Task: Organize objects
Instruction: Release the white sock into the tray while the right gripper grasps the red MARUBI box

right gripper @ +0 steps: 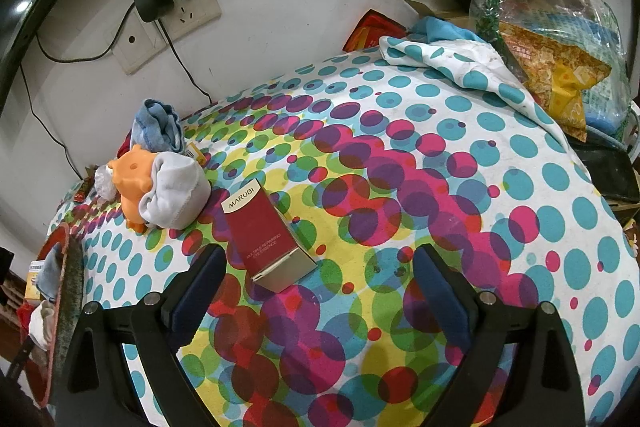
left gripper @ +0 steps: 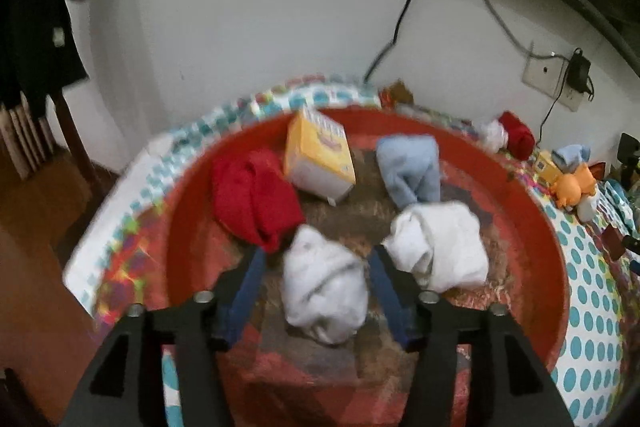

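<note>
The left gripper (left gripper: 318,259) hung over the red basin (left gripper: 536,211), its jaws parted about halfway around a white sock bundle (left gripper: 324,291) that lay on the basin floor between the blue pads (left gripper: 250,287); neither pad seemed to press on it, so it looked released rather than held. Around it in the basin lay a second white bundle (left gripper: 440,243), a red one (left gripper: 256,199), a light blue one (left gripper: 412,171) and a yellow box (left gripper: 320,155). The right gripper (right gripper: 320,267) stood wide open and empty over the dotted cloth (right gripper: 460,187). The red carton (right gripper: 268,239) lay just ahead of it, nearer its left finger (right gripper: 200,283) than the middle of the gap. The carton's long axis ran almost straight away from the gripper, tilted a little leftward, its near end propped up. So the right hand was plainly the nearer one, and by my reading a small shift left would centre the carton, the jaws then closing across its narrow width. Farther left sat a grey-white sock (right gripper: 176,195), an orange toy (right gripper: 134,183) and a blue sock (right gripper: 158,125), well beyond the carton.
</note>
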A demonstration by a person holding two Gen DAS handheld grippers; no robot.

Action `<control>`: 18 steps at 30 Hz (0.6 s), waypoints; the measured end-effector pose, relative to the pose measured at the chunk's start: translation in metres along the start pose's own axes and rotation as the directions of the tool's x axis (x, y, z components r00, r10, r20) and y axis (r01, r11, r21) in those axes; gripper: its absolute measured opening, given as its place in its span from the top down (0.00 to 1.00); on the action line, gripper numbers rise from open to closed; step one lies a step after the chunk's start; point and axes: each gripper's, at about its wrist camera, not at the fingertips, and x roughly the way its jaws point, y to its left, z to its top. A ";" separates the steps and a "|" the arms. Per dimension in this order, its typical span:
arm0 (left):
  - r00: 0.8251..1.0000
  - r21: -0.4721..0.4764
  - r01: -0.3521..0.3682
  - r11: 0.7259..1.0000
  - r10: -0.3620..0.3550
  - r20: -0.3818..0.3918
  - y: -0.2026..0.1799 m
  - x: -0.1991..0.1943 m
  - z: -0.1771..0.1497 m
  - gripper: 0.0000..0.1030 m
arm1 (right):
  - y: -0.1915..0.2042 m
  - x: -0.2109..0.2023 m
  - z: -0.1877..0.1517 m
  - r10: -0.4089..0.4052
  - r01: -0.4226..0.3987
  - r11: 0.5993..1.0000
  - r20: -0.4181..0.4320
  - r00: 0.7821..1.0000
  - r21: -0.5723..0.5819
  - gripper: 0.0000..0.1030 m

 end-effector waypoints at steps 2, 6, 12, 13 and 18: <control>0.999 0.016 0.007 1.000 -0.008 0.051 0.000 -0.019 0.003 0.24 | -0.001 0.000 0.001 0.001 -0.001 1.000 -0.001 1.000 -0.001 0.09; 0.984 0.024 0.030 0.999 -0.034 0.177 0.002 -0.077 -0.009 0.21 | 0.001 0.000 0.001 0.007 -0.007 1.000 0.002 1.000 -0.008 0.09; 0.947 0.108 0.044 0.993 -0.076 0.312 -0.007 -0.123 -0.056 0.09 | 0.024 -0.007 -0.001 -0.015 0.018 0.991 0.022 1.000 -0.133 0.09; 0.950 0.113 0.061 0.992 -0.092 0.298 -0.009 -0.121 -0.062 0.09 | 0.032 -0.007 -0.004 -0.008 0.011 0.985 0.020 1.000 -0.173 0.09; 0.960 0.136 0.146 0.980 -0.174 0.218 -0.024 -0.109 -0.069 0.09 | 0.056 0.005 0.002 -0.099 0.097 0.954 0.008 0.995 -0.284 0.11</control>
